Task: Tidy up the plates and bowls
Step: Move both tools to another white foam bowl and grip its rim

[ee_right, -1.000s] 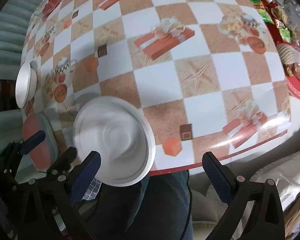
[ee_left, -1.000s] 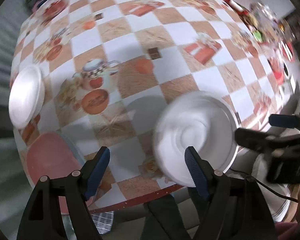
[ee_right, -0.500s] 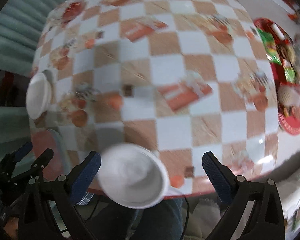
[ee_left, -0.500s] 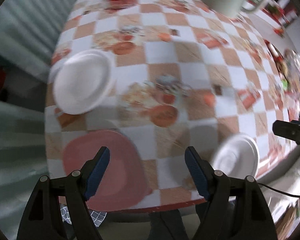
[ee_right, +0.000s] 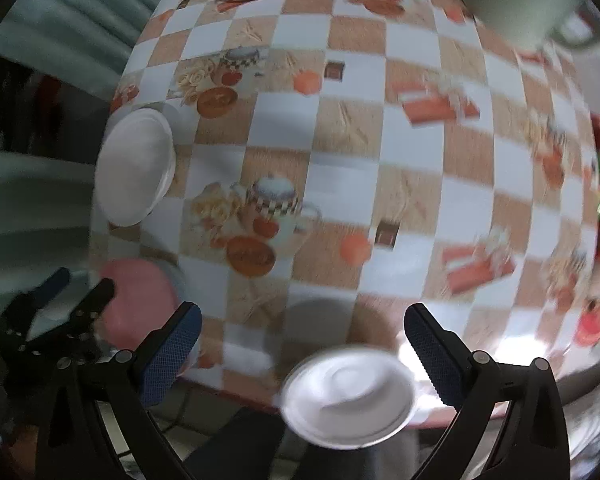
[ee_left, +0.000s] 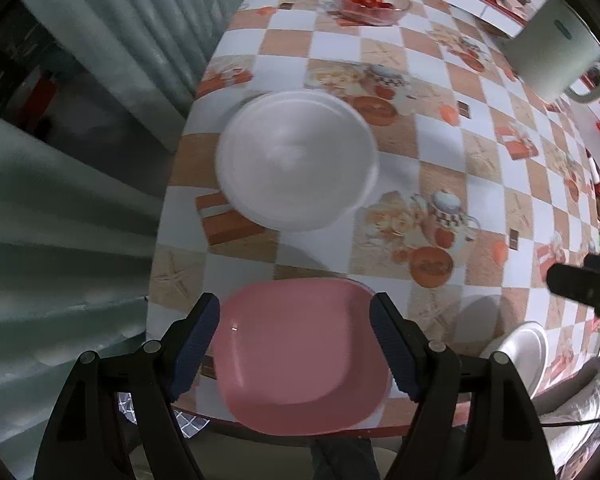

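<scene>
My left gripper [ee_left: 296, 344] hangs spread and empty, the pink plate [ee_left: 300, 360] lying flat right between my fingers at the table's [ee_left: 440, 184] near edge. My right gripper [ee_right: 302, 354], also spread, frames the small white plate [ee_right: 348, 398]; the white bowl [ee_left: 296, 164] sits beyond the pink plate, nearer my left

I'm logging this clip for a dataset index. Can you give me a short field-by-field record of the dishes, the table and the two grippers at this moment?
surface: table with a checkered printed cloth
pink plate: squarish, at the near edge, seen between the left gripper's open fingers
white bowl: beyond the pink plate, near the table's left side
small white plate: at the near edge, overhanging it
left gripper: open, empty
right gripper: open, empty
other: glass dish of tomatoes at the far end
</scene>
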